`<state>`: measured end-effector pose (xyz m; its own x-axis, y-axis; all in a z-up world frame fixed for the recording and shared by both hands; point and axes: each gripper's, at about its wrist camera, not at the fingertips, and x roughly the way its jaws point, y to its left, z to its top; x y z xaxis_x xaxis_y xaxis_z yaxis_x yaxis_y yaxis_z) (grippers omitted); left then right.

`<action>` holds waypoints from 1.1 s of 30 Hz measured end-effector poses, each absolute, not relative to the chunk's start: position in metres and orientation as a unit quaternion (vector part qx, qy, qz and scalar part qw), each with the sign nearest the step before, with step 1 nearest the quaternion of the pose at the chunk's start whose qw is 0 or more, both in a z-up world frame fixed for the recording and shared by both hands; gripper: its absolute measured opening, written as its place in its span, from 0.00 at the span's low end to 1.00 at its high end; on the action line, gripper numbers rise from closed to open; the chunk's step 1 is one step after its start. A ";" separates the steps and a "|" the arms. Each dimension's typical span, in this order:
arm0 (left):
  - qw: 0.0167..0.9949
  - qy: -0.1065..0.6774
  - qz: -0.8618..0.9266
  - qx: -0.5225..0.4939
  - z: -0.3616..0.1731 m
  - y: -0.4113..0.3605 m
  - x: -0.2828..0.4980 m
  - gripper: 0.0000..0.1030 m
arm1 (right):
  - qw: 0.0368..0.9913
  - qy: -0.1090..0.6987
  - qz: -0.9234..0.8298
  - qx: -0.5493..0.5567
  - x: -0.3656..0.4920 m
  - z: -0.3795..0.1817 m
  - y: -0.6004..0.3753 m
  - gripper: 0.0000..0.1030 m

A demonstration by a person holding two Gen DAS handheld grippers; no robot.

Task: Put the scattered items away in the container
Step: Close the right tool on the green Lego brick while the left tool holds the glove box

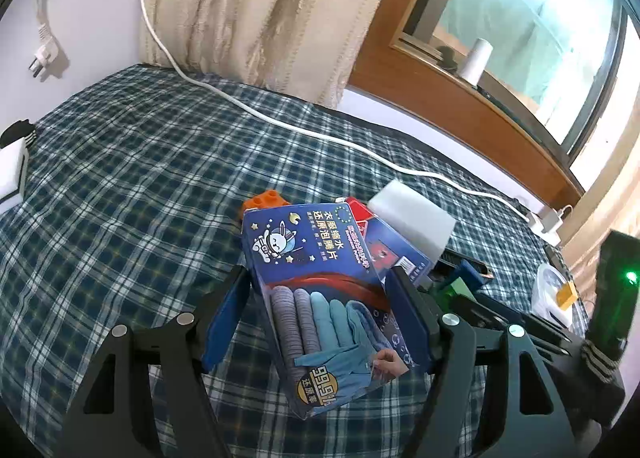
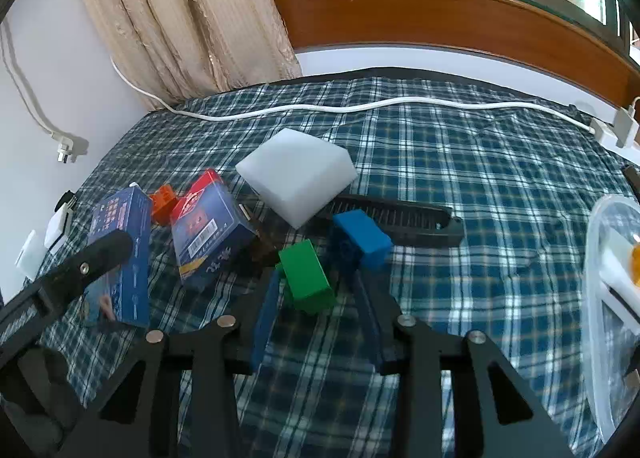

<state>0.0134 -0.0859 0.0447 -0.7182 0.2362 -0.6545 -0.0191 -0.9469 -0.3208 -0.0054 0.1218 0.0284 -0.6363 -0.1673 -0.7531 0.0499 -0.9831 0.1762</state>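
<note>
My left gripper [image 1: 320, 314] is shut on a tall blue box [image 1: 316, 298] printed with a rabbit and sweaters; the box also shows in the right wrist view [image 2: 120, 254]. My right gripper [image 2: 316, 290] is open around a green block [image 2: 306, 278], with its fingers on either side. Beside it lie a blue block [image 2: 362, 238], a white sponge [image 2: 296, 174], a red and blue box [image 2: 208, 226], an orange block [image 2: 162, 204] and a black comb [image 2: 396, 214]. The clear plastic container [image 2: 600, 278] stands at the right edge and holds a yellow item.
Everything lies on a plaid bedspread [image 2: 460, 162]. A white cable [image 2: 360, 106] runs along the far side to a power strip [image 2: 618, 126]. A white device [image 1: 12, 178] sits at the left. A curtain [image 2: 188, 18] and a wooden window frame [image 2: 440, 14] are behind.
</note>
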 end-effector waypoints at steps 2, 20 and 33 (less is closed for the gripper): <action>0.074 -0.146 0.914 -0.371 0.045 -0.085 0.014 0.71 | 0.066 -0.070 -0.901 0.423 -0.008 0.026 0.120 0.37; 0.087 -0.123 0.920 -0.362 0.044 -0.073 0.017 0.71 | 0.076 -0.083 -0.913 0.392 0.029 0.043 0.131 0.27; 0.095 -0.107 0.921 -0.362 0.044 -0.050 0.026 0.71 | 0.037 -0.128 -0.915 0.380 0.063 0.053 0.177 0.27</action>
